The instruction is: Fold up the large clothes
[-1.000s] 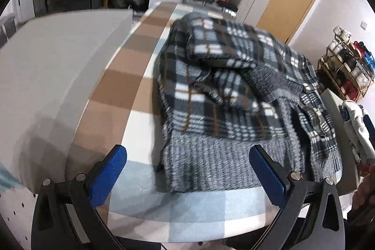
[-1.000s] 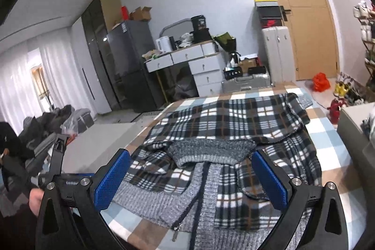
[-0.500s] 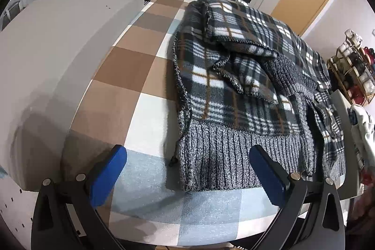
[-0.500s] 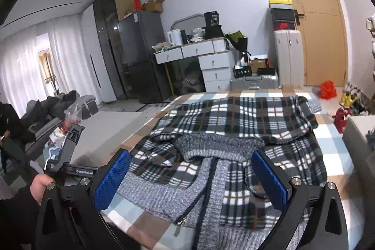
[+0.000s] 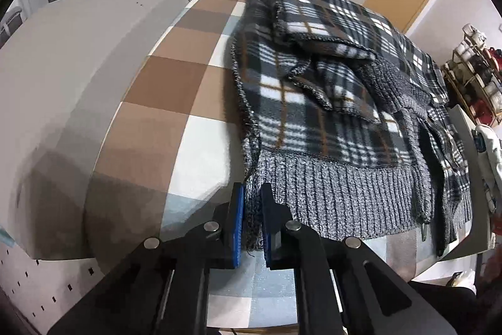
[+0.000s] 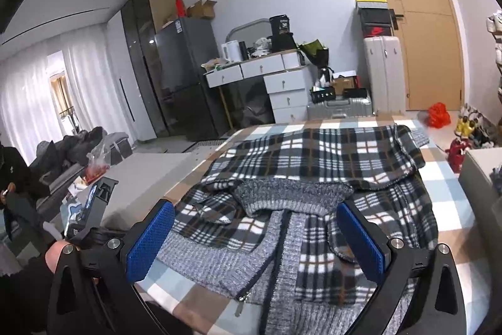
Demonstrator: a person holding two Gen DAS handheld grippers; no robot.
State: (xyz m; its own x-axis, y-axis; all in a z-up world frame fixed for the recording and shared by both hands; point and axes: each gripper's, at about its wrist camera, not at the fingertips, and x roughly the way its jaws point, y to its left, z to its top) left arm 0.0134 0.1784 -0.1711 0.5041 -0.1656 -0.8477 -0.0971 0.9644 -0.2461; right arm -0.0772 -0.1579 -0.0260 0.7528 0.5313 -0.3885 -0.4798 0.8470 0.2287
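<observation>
The left gripper (image 5: 252,206) has its jaws pinched on the jacket's (image 5: 339,102) ribbed corner, a shallow bite that may slip, while the right gripper (image 6: 255,237) hovers wide open, empty.

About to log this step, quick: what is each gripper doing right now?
Left gripper: shut on the jacket's grey knit hem.
Right gripper: open, holding nothing, above the jacket.
</observation>
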